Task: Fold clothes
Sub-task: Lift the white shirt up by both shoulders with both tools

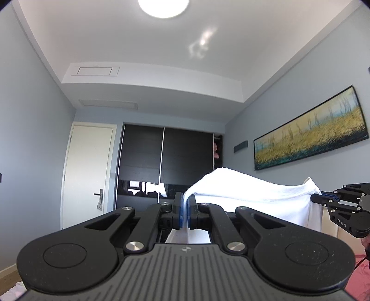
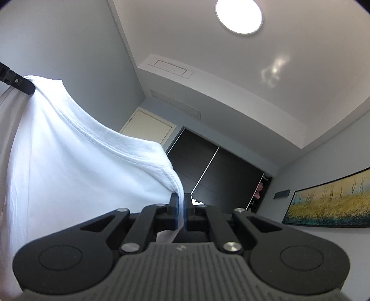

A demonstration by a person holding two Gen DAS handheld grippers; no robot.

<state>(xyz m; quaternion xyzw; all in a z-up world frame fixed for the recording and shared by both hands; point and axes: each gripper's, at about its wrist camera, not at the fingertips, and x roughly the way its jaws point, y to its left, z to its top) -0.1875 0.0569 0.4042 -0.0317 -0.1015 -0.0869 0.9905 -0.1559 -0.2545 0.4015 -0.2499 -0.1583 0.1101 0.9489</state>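
White garment held aloft between two grippers

Left wrist view: the left gripper [image 1: 185, 211] has its fingers [image 1: 177, 211] pressed together on a fold of the white garment [image 1: 249, 192]. Blue pads show on either side of the pinched cloth. From the pinch the fabric rises toward 1 o'clock, humps, then runs across to 3 o'clock, where the right gripper [image 1: 318, 198] clamps its far edge. Cloth hangs down below that span, slack in the middle.

Right wrist view: the right gripper [image 2: 182, 210] is closed on a hemmed corner of the same garment [image 2: 69, 162]; the stitched hem curves up from the fingers [image 2: 175, 209] toward 10 o'clock. There the tip of the left gripper [image 2: 20, 86] bites the cloth near the frame's edge. The fabric fills the left half of this view, taut along the hem, loose beneath.

Both cameras tilt upward. The garment is off any surface, suspended between the two grips.

Surroundings:
- round ceiling light [image 1: 163, 8] at 12 o'clock
- dark sliding wardrobe [image 1: 164, 159] straight ahead, its right end open a crack
- cream door [image 1: 89, 176] at 9 o'clock of the wardrobe, with a metal handle
- long framed painting [image 1: 311, 132] of yellow grass on the grey wall at 2 o'clock
- a patch of pink bedding [image 1: 360, 275] at 4 o'clock, low in the left wrist view
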